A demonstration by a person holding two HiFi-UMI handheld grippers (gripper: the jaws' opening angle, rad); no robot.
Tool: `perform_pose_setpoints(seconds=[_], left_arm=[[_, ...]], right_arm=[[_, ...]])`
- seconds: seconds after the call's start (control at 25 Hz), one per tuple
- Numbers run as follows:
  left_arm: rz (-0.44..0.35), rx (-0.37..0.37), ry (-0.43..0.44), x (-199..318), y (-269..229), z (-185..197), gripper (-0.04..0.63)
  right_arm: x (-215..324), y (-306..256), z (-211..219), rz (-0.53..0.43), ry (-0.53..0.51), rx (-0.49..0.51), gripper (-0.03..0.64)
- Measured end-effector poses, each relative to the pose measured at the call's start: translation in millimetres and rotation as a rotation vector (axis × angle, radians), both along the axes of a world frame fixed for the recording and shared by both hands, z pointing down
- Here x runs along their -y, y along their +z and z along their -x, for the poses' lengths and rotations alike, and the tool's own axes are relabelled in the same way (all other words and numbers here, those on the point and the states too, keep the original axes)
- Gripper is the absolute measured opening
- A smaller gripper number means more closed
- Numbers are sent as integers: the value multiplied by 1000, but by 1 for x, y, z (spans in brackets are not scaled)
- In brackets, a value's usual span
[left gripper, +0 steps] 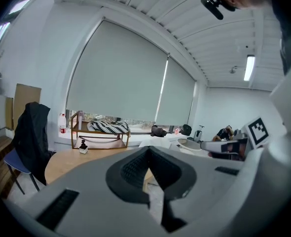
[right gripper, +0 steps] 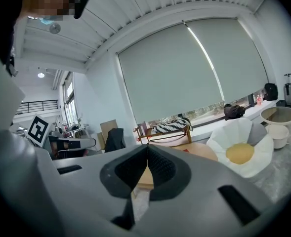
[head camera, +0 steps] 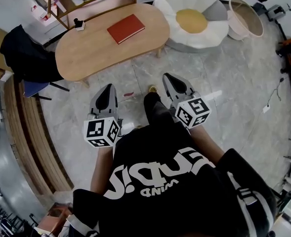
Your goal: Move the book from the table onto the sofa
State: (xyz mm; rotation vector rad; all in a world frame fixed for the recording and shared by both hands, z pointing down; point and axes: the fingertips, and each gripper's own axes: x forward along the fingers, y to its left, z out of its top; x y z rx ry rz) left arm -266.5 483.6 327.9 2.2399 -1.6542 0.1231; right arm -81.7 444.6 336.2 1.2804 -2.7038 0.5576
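Under me: grey marble floor [head camera: 224, 83]. Ahead, an oval wood table [head camera: 96, 53]. A chair [head camera: 24, 53] with a dark jacket draped over it stands at the table's left end. A white petal-shaped sofa [head camera: 185, 4] with a yellow centre is at its right. A round basket [head camera: 246, 16] sits just beside the sofa. A wooden rack [left gripper: 98, 138] is behind the table by the window. Wood slats [head camera: 26, 132] run along my left. Grey blinds [left gripper: 120, 73] are down, with a daylight strip below them. White wall [left gripper: 224, 107], ribbed white ceiling [left gripper: 150, 4], one tube light [left gripper: 249, 67] on.

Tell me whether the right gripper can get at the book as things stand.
Probably not yet: the right gripper hangs short of the table, jaws shut. Nothing blocks the book, though.
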Motion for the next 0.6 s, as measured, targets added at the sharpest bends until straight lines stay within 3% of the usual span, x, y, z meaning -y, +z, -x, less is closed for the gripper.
perform_pose_setpoints(seconds=[0.6], left_arm=[[-16, 8, -121, 130, -29, -18, 9]], right_arm=[[152, -19, -19, -1, -97, 22, 2]])
